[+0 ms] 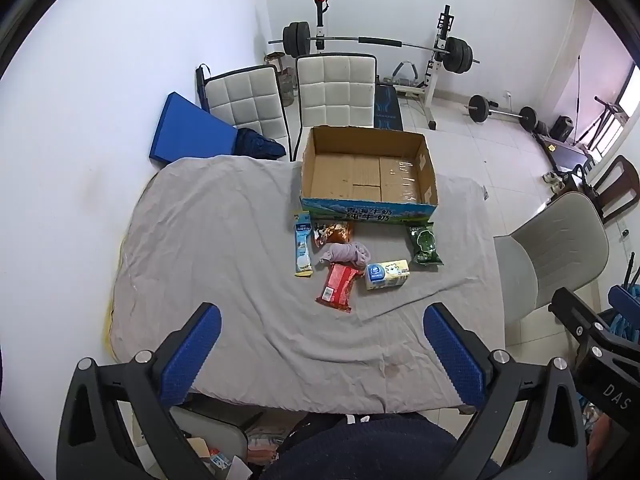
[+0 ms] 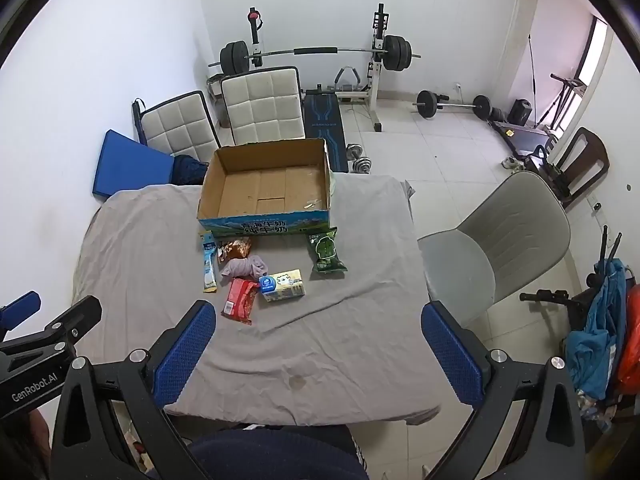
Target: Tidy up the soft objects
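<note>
both grippers (image 1: 320, 344) (image 2: 316, 340) gape wide, holding nothing; red packet (image 1: 336, 287) lies lengthwise, seemingly toward the box (image 1: 366, 204).

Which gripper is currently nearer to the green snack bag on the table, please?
Probably the right. The green snack bag lies ahead between the right gripper fingers, while from the left gripper it sits off toward the right finger. Both hover open, well short of it.

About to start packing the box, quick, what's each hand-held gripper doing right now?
Left hand-held gripper: open, holding nothing.
Right hand-held gripper: open, holding nothing.
</note>
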A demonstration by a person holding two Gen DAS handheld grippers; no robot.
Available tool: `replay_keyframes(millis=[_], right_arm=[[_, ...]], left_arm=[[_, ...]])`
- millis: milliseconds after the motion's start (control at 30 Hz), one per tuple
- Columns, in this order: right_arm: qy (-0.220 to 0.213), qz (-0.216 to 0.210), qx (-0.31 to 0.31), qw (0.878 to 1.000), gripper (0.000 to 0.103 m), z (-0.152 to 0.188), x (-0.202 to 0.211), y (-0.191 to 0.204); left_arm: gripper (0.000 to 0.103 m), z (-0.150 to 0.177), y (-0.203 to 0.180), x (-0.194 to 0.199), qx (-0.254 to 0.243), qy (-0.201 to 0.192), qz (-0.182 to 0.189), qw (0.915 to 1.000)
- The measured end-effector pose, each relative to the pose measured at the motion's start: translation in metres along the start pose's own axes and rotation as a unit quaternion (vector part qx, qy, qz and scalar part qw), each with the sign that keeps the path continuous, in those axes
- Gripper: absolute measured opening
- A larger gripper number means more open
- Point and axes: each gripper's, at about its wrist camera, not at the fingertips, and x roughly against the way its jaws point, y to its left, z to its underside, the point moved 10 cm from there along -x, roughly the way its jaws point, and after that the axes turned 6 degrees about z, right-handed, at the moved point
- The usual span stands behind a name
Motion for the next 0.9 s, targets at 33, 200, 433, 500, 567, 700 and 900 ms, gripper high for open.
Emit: replay_keyframes(millis=[33, 200, 433, 500, 567, 700, 900], right_arm=[[0.000, -0.001, 0.000, 1.000, 0.103, 0.000, -0.001, 0.000], [0.000, -0.001, -0.001, 1.000, 0.103, 0.001, 0.000, 0.000], [0.000, 0.000, -0.001, 1.000, 0.103, 0.001, 0.001, 0.000], [0.000, 0.000, -0.001, 1.000, 0.103, 0.001, 0.001, 0.000], [0.000, 0.001, -0.001, 1.000, 0.103, 0.001, 0.002, 0.000], [-0.001, 0.002, -0.001, 1.000, 0.103, 0.001, 0.001, -0.001], [-0.003, 0.002, -0.002, 1.000, 0.103, -0.001, 0.002, -0.001]], left_arm=[[0.103, 0.001, 0.000, 0.000, -0.001, 0.000, 0.000, 1.0000], [0.103, 0.000, -0.001, 0.001, 0.000, -0.001, 0.001, 1.0000], [0.103, -0.003, -0.004, 0.004, -0.002, -0.003, 0.002, 1.0000], [0.103, -0.002, -0.005, 0.005, -0.001, -0.004, 0.003, 1.0000], [0.103, -0.003, -0.005, 0.006, -0.001, -0.004, 0.003, 1.0000], [0.103, -0.004, -0.008, 0.008, 0.000, -0.006, 0.006, 1.0000], [0.103, -0.007, -0.012, 0.010, -0.002, -0.009, 0.006, 0.9999]])
